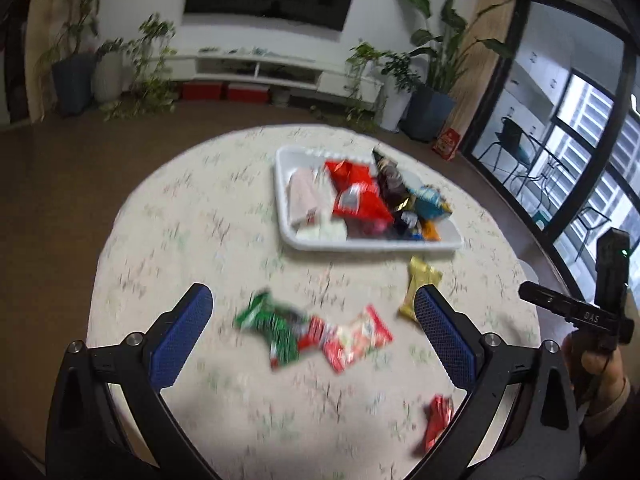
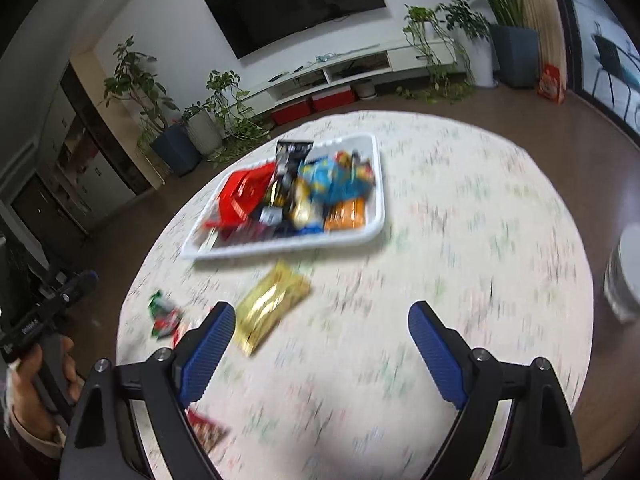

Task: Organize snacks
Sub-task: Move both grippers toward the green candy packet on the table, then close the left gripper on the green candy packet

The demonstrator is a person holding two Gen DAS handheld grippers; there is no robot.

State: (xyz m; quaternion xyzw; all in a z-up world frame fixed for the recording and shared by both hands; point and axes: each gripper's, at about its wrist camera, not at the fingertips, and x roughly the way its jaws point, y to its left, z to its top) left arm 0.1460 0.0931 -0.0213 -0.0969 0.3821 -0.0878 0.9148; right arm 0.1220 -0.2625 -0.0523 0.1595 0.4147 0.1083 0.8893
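Observation:
A white tray (image 1: 284, 216) full of snack packets stands on the round table; it also shows in the right wrist view (image 2: 376, 216). Loose on the cloth lie a green packet (image 1: 272, 328), a red-and-white packet (image 1: 356, 338), a gold packet (image 1: 420, 280) and a small red packet (image 1: 438, 420). My left gripper (image 1: 314, 320) is open and empty, above the green and red-and-white packets. My right gripper (image 2: 322, 334) is open and empty, with the gold packet (image 2: 270, 306) just inside its left finger. The green packet (image 2: 162, 314) lies further left, and the small red one (image 2: 208, 434) lies near the left finger's base.
The table has a pale floral cloth (image 2: 460, 220). A white cylindrical container (image 2: 626, 272) stands at the table's right edge. The other hand-held gripper shows at the side of each view (image 1: 592, 312) (image 2: 40, 320). Potted plants and a TV unit stand beyond.

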